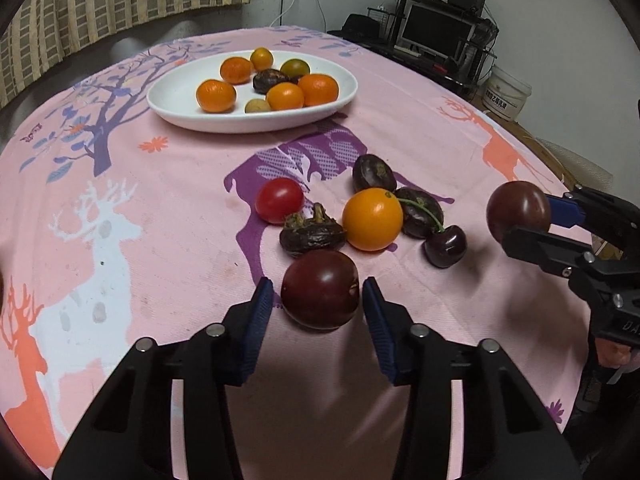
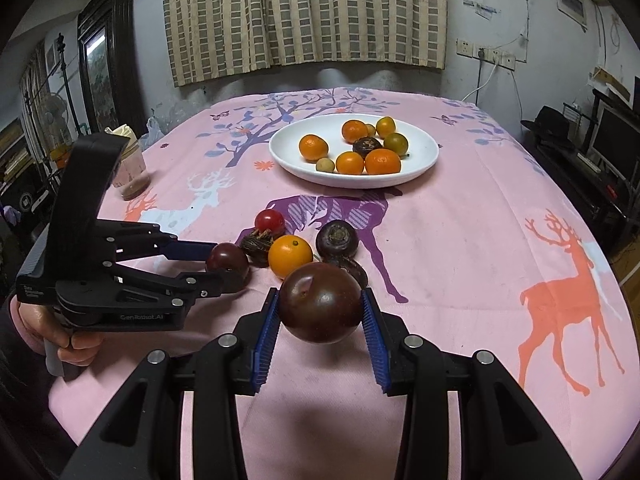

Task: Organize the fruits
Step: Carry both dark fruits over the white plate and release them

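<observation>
On the pink deer-print tablecloth (image 1: pixel 168 216): two dark tomatoes at the grippers.
The right gripper (image 2: pixel 320 312) clamps a dark purple tomato (image 2: pixel 320 302) between its blue pads, raised off the cloth. The left gripper (image 1: pixel 318 300) stands spread around a second dark tomato (image 1: pixel 320 288), pads just beside it without touching. Beyond lie an orange fruit (image 1: pixel 372 219), a red tomato (image 1: pixel 279 200) and a cherry (image 1: pixel 445 246); the white plate (image 1: pixel 176 98) of fruit sits farther back.
</observation>
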`<state>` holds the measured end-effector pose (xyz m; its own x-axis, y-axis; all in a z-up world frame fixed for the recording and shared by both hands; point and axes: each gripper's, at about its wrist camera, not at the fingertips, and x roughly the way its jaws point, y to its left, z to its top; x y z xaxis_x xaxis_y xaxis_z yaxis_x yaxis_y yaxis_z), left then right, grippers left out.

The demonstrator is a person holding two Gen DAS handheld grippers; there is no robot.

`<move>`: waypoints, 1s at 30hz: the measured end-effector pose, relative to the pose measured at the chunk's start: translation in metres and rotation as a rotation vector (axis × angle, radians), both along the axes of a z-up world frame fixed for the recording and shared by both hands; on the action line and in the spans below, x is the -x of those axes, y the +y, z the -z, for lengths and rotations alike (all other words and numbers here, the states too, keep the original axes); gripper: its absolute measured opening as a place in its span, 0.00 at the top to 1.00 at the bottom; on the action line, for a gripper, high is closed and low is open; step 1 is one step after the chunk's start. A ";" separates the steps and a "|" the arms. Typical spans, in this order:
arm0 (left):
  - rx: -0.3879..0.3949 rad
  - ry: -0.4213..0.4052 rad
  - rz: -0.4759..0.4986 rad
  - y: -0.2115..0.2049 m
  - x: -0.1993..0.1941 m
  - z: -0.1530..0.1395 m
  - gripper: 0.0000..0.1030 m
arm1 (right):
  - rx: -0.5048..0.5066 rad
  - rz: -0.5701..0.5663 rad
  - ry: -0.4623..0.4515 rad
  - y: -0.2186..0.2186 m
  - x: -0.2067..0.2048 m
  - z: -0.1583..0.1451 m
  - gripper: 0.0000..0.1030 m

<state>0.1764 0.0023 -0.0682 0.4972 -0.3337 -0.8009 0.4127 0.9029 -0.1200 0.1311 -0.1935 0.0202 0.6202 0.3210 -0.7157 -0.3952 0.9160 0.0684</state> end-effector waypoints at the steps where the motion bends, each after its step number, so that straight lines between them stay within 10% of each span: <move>1: 0.002 0.010 0.002 -0.001 -0.002 0.002 0.62 | -0.004 0.000 0.002 -0.001 0.000 0.001 0.61; 14: 0.130 -0.025 -0.031 0.017 -0.019 -0.038 0.63 | -0.107 -0.029 0.006 -0.018 -0.035 -0.008 0.60; 21: 0.107 -0.130 -0.113 0.015 -0.105 -0.077 0.63 | -0.222 0.007 -0.055 -0.015 -0.128 -0.026 0.60; 30: -0.023 -0.086 -0.191 -0.008 -0.214 -0.047 0.63 | -0.196 0.054 0.026 0.005 -0.245 0.008 0.60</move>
<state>0.3907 -0.0054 -0.0211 0.6164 -0.2085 -0.7593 0.2413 0.9679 -0.0699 0.3762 -0.1882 0.0120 0.6225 0.4226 -0.6587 -0.3413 0.9040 0.2574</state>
